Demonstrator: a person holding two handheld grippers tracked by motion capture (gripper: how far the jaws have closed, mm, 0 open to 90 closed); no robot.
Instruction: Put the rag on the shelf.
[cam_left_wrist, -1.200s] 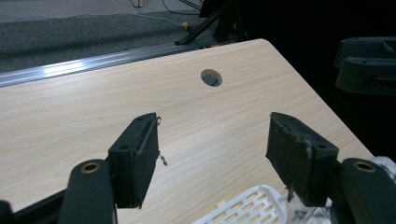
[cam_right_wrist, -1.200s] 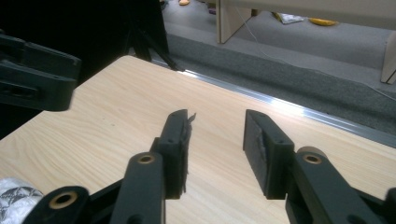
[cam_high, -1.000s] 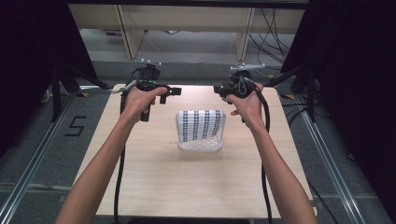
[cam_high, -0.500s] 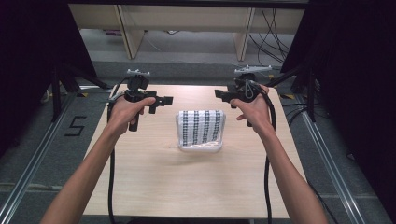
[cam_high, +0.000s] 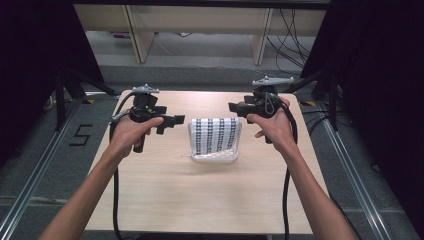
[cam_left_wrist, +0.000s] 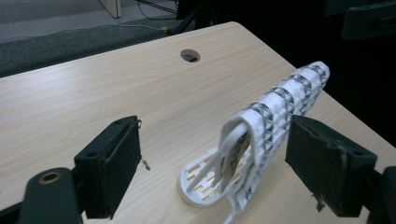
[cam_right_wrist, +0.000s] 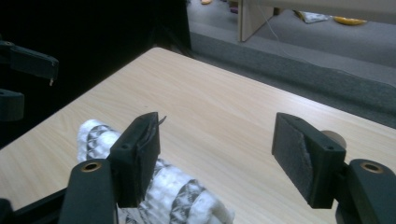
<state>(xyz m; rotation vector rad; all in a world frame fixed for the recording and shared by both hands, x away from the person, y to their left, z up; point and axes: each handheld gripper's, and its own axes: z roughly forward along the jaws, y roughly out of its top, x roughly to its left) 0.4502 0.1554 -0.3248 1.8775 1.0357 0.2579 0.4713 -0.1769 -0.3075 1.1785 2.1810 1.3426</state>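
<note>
Lying between 2 gaping hand-held grippers, left and right: patterned cloth.

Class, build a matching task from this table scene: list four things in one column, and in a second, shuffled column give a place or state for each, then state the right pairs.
Things
1. left gripper
2. right gripper
3. patterned cloth
4. white slotted rack

Places or states
A. draped over the rack
B. open, to the left of the cloth
C. standing on the wooden table
D. open, to the right of the cloth

Pairs: 1-B, 2-D, 3-A, 4-C
</note>
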